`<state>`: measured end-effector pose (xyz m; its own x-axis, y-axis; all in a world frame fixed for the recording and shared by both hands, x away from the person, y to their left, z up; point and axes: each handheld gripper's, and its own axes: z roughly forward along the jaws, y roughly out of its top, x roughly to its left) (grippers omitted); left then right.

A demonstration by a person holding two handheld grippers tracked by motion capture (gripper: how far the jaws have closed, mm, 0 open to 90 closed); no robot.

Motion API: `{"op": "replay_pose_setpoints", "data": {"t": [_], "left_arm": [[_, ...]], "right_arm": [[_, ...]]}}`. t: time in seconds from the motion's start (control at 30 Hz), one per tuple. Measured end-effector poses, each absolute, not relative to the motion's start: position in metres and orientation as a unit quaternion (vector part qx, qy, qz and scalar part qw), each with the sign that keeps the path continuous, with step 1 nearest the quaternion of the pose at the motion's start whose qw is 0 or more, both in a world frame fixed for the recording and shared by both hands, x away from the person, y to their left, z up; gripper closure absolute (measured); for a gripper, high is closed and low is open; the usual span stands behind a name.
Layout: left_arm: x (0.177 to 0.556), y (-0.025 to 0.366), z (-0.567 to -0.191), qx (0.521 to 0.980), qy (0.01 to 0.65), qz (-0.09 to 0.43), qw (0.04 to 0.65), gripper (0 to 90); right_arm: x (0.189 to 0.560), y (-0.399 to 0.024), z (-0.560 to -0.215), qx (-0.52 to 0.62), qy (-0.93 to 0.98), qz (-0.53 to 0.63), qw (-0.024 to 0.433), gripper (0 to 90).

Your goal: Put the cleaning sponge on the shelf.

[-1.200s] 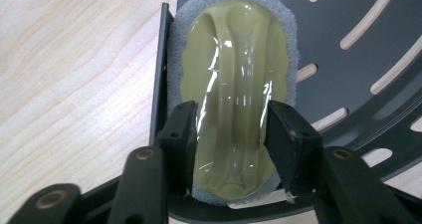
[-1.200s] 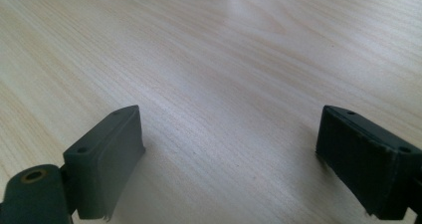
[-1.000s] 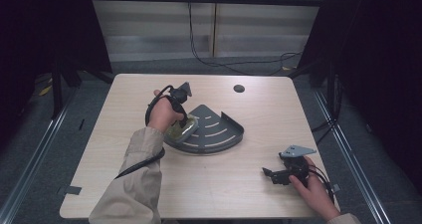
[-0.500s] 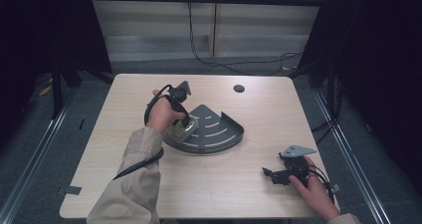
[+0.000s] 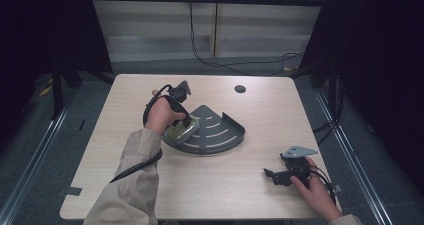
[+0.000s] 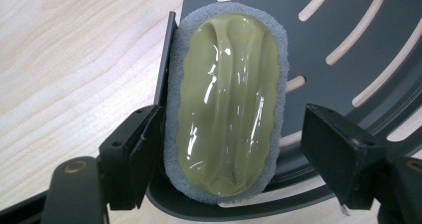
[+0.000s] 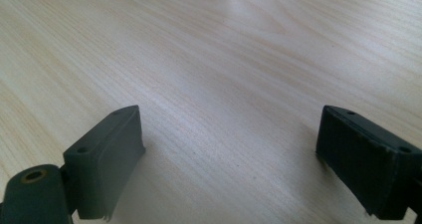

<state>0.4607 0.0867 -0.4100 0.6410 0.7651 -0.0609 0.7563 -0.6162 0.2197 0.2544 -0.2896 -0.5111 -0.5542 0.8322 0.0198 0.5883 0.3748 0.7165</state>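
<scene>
Grey-edged oval sponge with a glossy olive top [image 6: 226, 102] lies in the dark slotted corner tray [image 6: 348, 15] between my left gripper's [image 6: 226, 157] parted jaws, perhaps touching one; my right gripper [image 7: 229, 159] gapes empty over the pale wooden table [image 7: 209, 59].

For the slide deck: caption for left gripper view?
Open left gripper straddling a green-handled sponge on a slotted grey tray.

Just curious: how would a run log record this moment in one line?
left gripper: open, astride sponge on grey rack | right gripper: open, over table
</scene>
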Motion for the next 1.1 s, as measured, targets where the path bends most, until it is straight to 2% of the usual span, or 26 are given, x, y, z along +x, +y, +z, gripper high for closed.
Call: {"op": "replay_pose_setpoints", "data": {"t": [1.1], "left_arm": [[0.442,0.119,-0.405,0.897,0.426,0.008,0.118,23.9]], "right_arm": [[0.254,-0.29,-0.511,0.439,0.81,0.347,0.175,10.6]]}}
